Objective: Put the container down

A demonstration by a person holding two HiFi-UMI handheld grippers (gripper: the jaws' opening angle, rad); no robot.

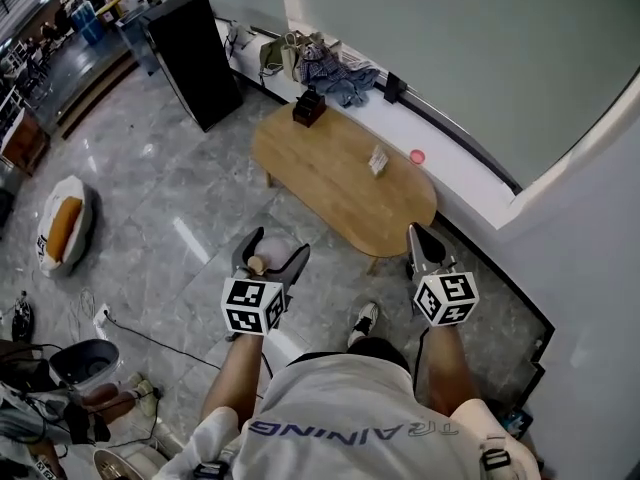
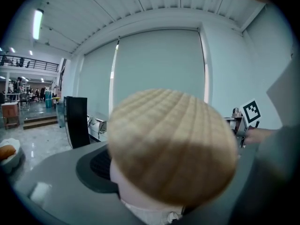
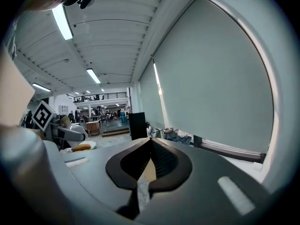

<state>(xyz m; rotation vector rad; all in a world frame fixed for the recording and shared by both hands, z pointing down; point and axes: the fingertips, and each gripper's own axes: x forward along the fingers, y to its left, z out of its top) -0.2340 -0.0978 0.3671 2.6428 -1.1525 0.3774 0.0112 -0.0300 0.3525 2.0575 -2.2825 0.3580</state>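
Note:
A white container with a ribbed beige lid [image 2: 173, 139] fills the left gripper view. My left gripper [image 1: 270, 256] is shut on it, a dark jaw on either side of it, and it hangs in the air above the floor, short of the oval wooden table [image 1: 330, 183]. In the head view the container [image 1: 277, 254] shows pale between the jaws. My right gripper [image 1: 422, 240] hovers near the table's near right end. Its jaws [image 3: 150, 144] are shut with nothing between them.
On the table stand a dark box [image 1: 309, 108] at the far end and a small card item [image 1: 378, 158]. Behind it runs a white ledge with clothes [image 1: 335, 76] and a pink thing [image 1: 417, 156]. A black cabinet [image 1: 190, 58] and a pet bed [image 1: 64, 226] stand to the left.

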